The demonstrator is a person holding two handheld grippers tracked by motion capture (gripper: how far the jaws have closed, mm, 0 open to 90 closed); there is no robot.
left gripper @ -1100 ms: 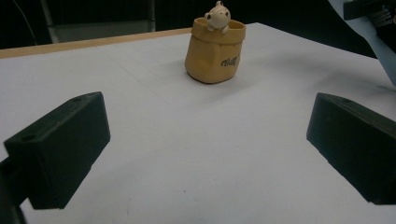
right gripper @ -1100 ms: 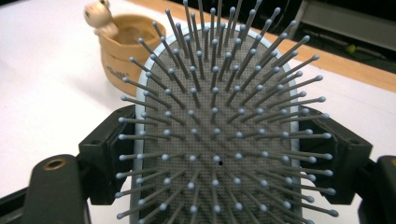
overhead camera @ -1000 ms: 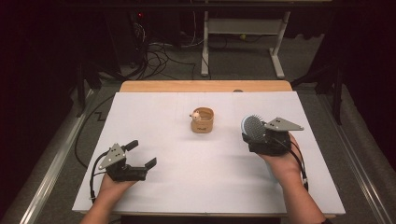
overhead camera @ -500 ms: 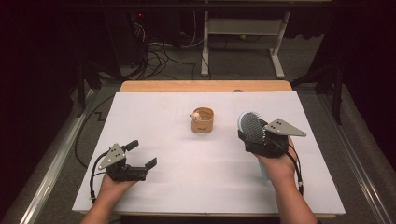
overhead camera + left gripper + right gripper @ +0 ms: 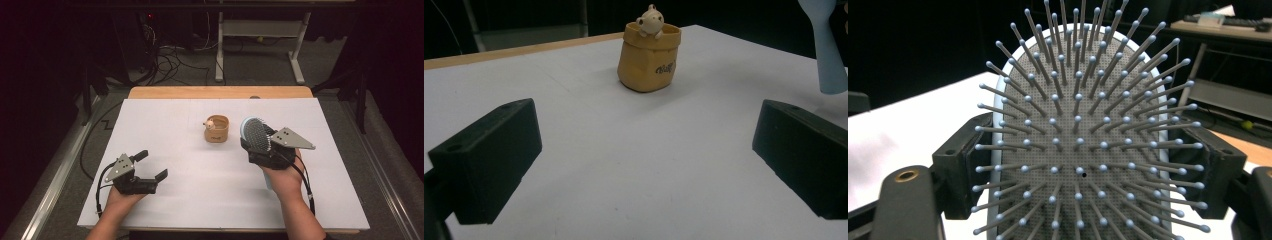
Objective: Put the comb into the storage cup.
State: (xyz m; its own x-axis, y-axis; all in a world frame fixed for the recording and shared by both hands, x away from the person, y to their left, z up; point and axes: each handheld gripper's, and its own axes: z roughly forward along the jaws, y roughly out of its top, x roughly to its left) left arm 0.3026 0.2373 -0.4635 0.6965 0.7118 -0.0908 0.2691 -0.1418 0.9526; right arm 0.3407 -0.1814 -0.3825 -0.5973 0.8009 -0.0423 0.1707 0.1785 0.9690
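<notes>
The right tongs (image 5: 256, 145) grip a blue hairbrush (image 5: 255, 134) by the sides of its head, above the desk (image 5: 165, 120). The right gripper view shows the bristles (image 5: 1078, 145) facing the camera; the high view shows the handle probably running under the hand. The left tongs (image 5: 151, 165) stand open and hold nothing. A small tan pot (image 5: 648, 60) sits ahead of them, just left of the hairbrush.
</notes>
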